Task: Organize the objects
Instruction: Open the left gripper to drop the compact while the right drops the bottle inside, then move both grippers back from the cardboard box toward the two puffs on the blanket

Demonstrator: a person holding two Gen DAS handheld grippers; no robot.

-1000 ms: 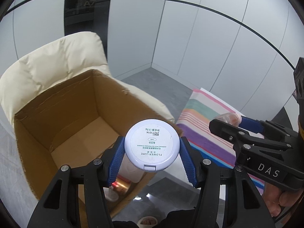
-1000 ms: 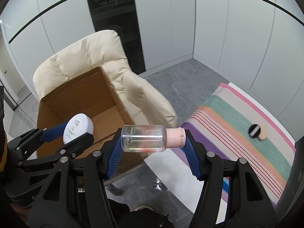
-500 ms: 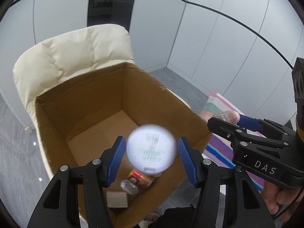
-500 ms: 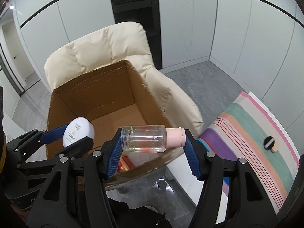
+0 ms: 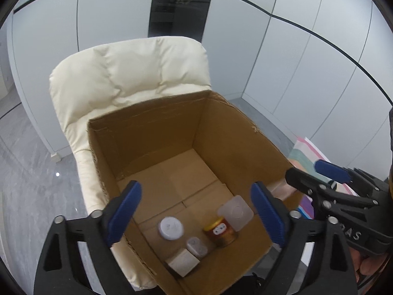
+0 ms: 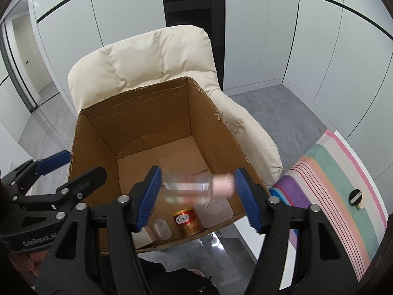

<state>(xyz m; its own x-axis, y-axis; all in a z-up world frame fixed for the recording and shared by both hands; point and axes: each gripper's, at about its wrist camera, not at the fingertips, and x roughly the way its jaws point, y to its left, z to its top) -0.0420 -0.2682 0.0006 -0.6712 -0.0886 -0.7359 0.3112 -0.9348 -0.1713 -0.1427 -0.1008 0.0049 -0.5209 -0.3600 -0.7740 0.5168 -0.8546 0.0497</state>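
An open cardboard box (image 5: 152, 132) (image 6: 137, 113) sits on a cream armchair (image 5: 127, 73). My left gripper (image 5: 196, 213) hangs over it, jaws opening wide with nothing between them. The white round compact (image 5: 171, 228) lies on the box floor. My right gripper (image 6: 197, 196) is also above the box, its jaws opening. The clear bottle with the pink cap (image 6: 196, 184) is blurred between the pads, loose from them. Each gripper shows at the edge of the other's view: the right gripper (image 5: 316, 179) and the left gripper (image 6: 71, 169).
On the box floor lie an amber jar (image 5: 220, 231) (image 6: 185, 221), a translucent square container (image 5: 235, 212) (image 6: 216, 211), a small clear case (image 5: 196, 246) and a white block (image 5: 183, 261). A striped cloth (image 6: 331, 184) with a black round puff (image 6: 355, 196) lies to the right.
Both grippers moved over the box. The left one opened and the white compact dropped to the box floor. The right one has opened off the bottle, which is now blurred.
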